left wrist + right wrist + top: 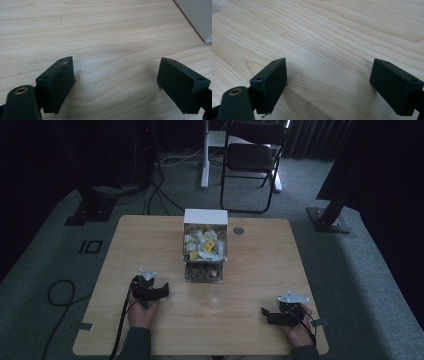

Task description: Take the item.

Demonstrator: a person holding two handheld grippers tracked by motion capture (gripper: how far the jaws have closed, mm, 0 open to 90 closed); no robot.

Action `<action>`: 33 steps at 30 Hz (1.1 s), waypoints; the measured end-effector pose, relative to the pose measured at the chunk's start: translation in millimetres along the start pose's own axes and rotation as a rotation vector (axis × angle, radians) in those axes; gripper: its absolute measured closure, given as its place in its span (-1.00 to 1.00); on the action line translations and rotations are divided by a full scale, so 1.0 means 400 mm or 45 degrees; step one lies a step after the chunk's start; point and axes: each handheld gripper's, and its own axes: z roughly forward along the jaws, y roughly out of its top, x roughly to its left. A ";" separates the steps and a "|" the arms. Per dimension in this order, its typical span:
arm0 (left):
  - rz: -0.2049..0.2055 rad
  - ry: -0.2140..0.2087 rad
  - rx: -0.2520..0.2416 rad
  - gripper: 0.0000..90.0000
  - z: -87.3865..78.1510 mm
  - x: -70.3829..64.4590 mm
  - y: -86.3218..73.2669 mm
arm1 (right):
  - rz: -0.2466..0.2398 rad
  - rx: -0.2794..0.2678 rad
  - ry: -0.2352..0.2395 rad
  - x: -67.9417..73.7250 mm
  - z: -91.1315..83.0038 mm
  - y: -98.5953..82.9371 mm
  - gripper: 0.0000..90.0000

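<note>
My left gripper [159,291] rests low over the wooden table [260,270] at the front left, held by a hand. In the left gripper view its jaws stand wide apart around bare wood, so the left gripper [116,61] is open and holds nothing. At the front right, my right gripper [268,315] lies in the other hand. The right gripper [329,62] is likewise open over bare wood. A white box [205,236] of white and yellow packets stands at the table's middle. Its pale corner [197,15] shows in the left gripper view.
A clear cup [216,296], hard to make out, stands just in front of the box between the two grippers. A round grommet [238,230] sits right of the box. Behind the table are a black folding chair [252,155] and stand bases on grey carpet.
</note>
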 end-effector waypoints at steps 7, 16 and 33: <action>0.027 -0.027 0.022 -0.52 -0.014 0.007 -0.003 | 0.000 0.000 0.000 0.000 0.000 0.000 -0.69; 0.076 -0.069 0.046 -0.44 -0.018 0.012 0.002 | 0.000 0.000 0.000 0.000 0.000 0.000 -0.69; 0.116 -0.132 0.037 -0.10 -0.050 -0.012 0.013 | -0.001 0.000 0.000 0.000 0.000 0.000 -0.69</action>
